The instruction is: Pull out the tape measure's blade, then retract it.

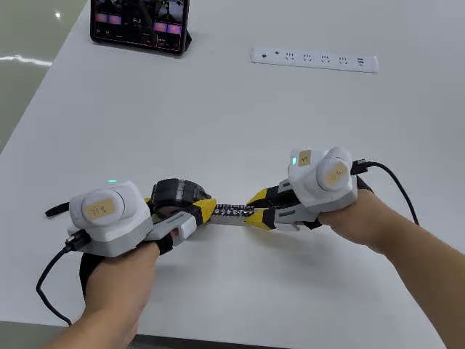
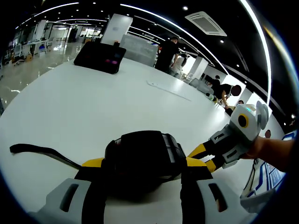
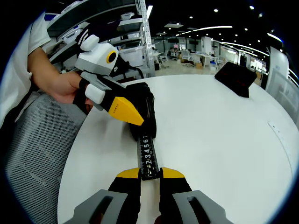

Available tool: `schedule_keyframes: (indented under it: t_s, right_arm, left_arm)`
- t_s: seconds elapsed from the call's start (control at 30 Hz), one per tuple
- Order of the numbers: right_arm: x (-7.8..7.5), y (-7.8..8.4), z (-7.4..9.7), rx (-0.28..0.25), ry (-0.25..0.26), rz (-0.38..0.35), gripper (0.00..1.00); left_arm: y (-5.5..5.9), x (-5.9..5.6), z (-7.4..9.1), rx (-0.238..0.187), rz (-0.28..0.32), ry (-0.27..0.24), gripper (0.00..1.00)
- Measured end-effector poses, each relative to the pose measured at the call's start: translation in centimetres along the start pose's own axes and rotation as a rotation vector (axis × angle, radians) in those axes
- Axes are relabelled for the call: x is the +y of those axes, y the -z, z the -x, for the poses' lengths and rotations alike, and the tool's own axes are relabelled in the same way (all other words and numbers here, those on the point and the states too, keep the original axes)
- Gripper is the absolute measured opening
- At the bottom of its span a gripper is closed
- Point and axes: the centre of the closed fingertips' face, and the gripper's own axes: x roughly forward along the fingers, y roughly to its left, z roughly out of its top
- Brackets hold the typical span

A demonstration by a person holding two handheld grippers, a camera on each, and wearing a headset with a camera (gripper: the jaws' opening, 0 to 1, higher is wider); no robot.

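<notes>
A black tape measure case [image 1: 176, 195] rests on the white table [image 1: 218, 109], and my left gripper [image 1: 195, 214] is shut on it; in the left gripper view the case [image 2: 142, 156] sits between the yellow-tipped jaws. A short length of black blade [image 1: 231, 213] with white numbers runs from the case to my right gripper [image 1: 260, 209], which is shut on the blade's end. In the right gripper view the blade [image 3: 146, 156] shows digits 2 to 6 and ends between my right gripper's [image 3: 150, 175] jaws, with the case [image 3: 141, 109] beyond.
A black tablet [image 1: 139, 22] stands at the far left of the table, and a white power strip [image 1: 314, 59] lies at the far right. Cables trail from both grippers. A mesh chair [image 3: 42, 140] stands beside the table. People stand in the background.
</notes>
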Motion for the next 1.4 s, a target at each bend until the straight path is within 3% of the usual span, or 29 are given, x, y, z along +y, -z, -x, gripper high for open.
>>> schedule_keyframes:
  t_s: [1.4]
  right_arm:
    - [0.6,-3.0,-3.9,-0.052,-0.025,-0.023,0.12]
  left_arm:
    - [0.0,0.1,-0.2,0.0,-0.01,0.002,0.6]
